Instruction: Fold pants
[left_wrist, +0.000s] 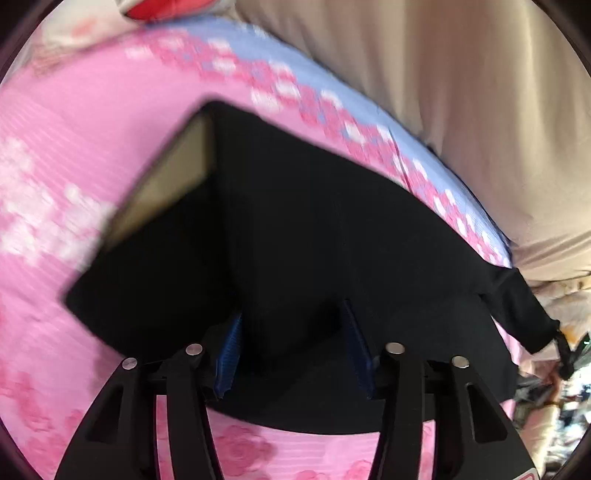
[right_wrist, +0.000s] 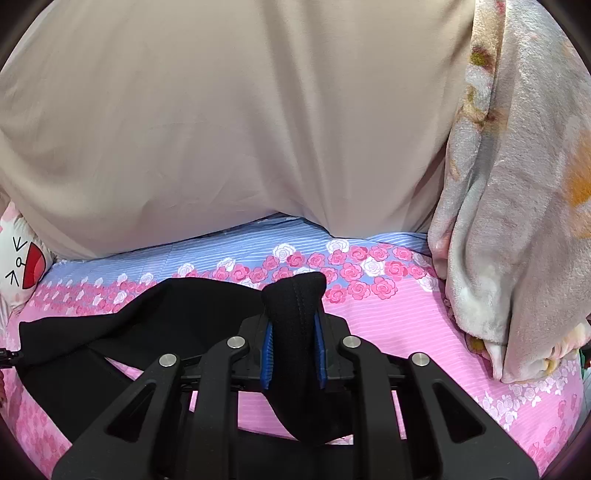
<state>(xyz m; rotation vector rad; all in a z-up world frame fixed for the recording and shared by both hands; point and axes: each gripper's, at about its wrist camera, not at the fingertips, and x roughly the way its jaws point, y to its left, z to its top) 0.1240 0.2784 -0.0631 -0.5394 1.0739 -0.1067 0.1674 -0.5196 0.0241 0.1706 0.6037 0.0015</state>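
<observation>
Black pants lie on a pink rose-print bedsheet. In the left wrist view my left gripper is shut on a fold of the black cloth between its blue pads, and a beige lining panel shows at the pants' far left corner. In the right wrist view my right gripper is shut on a bunched end of the pants, lifted above the sheet. The rest of the pants trails to the left.
A large beige pillow or duvet fills the back. A grey floral fleece blanket hangs at the right. A white cartoon cushion sits at the left edge. Clutter shows beyond the bed's right edge.
</observation>
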